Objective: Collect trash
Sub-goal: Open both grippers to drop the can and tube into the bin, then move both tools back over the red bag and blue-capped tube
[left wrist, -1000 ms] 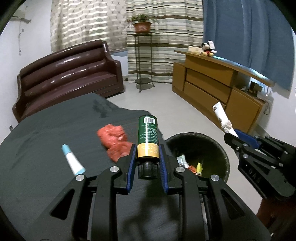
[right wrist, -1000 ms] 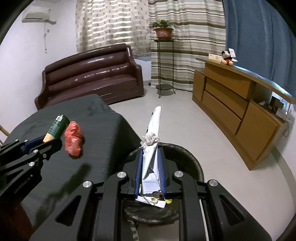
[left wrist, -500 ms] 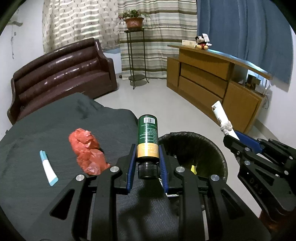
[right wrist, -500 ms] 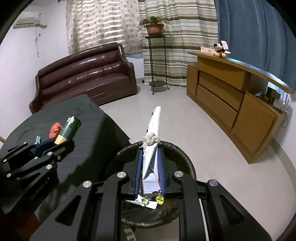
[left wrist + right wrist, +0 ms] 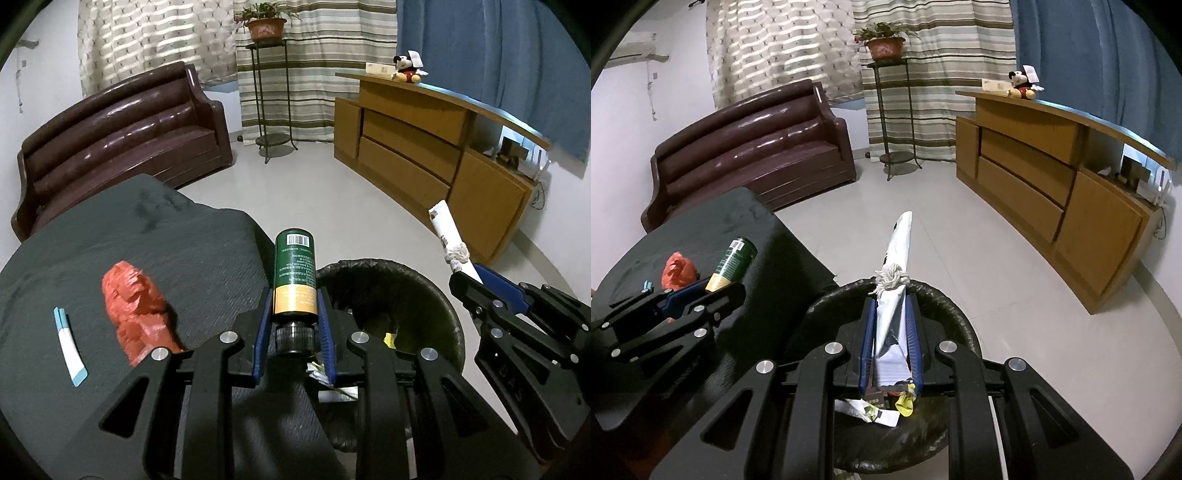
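Over bin [image 5: 960,317]: right gripper [image 5: 891,332] clenching paper tube [image 5: 899,254], now above opening; left gripper [image 5: 294,325] grips green bottle [image 5: 294,266], closing in; drops imminent.

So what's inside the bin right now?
The bin holds white paper scraps and a yellow piece. The right gripper covers the rest.

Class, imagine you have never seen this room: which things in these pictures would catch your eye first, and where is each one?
First, the green bottle clamped in the left gripper, at the edge of the dark table. Next, the white wrapper pinched in the right gripper, above the black bin. Then the red bag lying on the table beside a small tube.
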Demonstrator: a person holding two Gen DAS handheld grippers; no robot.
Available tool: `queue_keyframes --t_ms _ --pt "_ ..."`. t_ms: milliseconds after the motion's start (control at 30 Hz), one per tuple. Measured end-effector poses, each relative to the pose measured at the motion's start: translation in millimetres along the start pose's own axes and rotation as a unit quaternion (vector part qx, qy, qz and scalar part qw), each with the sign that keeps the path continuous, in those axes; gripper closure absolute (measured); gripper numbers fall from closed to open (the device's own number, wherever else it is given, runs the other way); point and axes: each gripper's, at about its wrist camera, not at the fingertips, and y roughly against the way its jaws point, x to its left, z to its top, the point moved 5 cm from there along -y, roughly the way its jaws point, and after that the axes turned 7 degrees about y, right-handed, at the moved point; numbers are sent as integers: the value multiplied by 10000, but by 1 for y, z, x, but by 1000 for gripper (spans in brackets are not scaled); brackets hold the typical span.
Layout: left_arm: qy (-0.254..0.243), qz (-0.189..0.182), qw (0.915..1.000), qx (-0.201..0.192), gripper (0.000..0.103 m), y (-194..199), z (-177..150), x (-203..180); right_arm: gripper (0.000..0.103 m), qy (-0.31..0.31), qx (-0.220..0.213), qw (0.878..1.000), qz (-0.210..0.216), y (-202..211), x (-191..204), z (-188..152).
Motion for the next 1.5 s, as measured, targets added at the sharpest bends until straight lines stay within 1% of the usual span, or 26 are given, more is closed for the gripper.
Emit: queue_keyframes --t_ms 233,300,333,367,400,433,500,600,667,733,833,1067,1133,1267,1500 --pt "-28 16 10000 38 78 -4 -2 -3 85 -47 64 10000 -11 -6 -2 -4" --pt "-33 17 10000 61 74 -5 -2 -1 85 -50 82 10000 -1 -8 -3 -3" --pt "-19 26 10000 56 69 -4 -2 -1 85 -56 85 9999 -9 -8 -4 -3" --pt "-6 31 10000 46 65 -4 -1 0 85 -62 89 9999 -7 -9 -5 -4" --pt "9 39 10000 37 64 -4 -1 0 82 -74 102 9999 -2 -9 -5 -4" --pt "15 42 10000 35 62 -4 -1 0 75 -85 106 9999 0 -9 -7 -4" --pt "19 52 10000 36 59 -5 0 1 69 -119 78 9999 -5 -8 -9 -3" --pt "23 57 10000 31 57 -5 -1 0 69 -118 67 9999 -16 -8 -10 -2" --pt "20 54 10000 23 52 -4 -1 1 69 -129 66 9999 -17 -7 -11 -3" --pt "32 47 10000 21 51 -4 -1 2 69 -119 68 9999 -22 -8 -11 -3" --pt "58 50 10000 7 40 -2 0 4 65 -139 53 9999 -29 -7 -12 -3" --pt "197 13 9998 10 40 8 2 14 56 -134 39 9999 -38 -6 -12 -3" --pt "231 20 9997 9 39 11 2 16 52 -108 23 9999 -40 -4 -11 -3" --pt "314 51 9995 -1 39 19 0 28 50 -54 21 10000 -16 -3 -8 0" --pt "479 168 9987 -19 38 32 -5 53 47 51 22 10000 47 1 11 1"
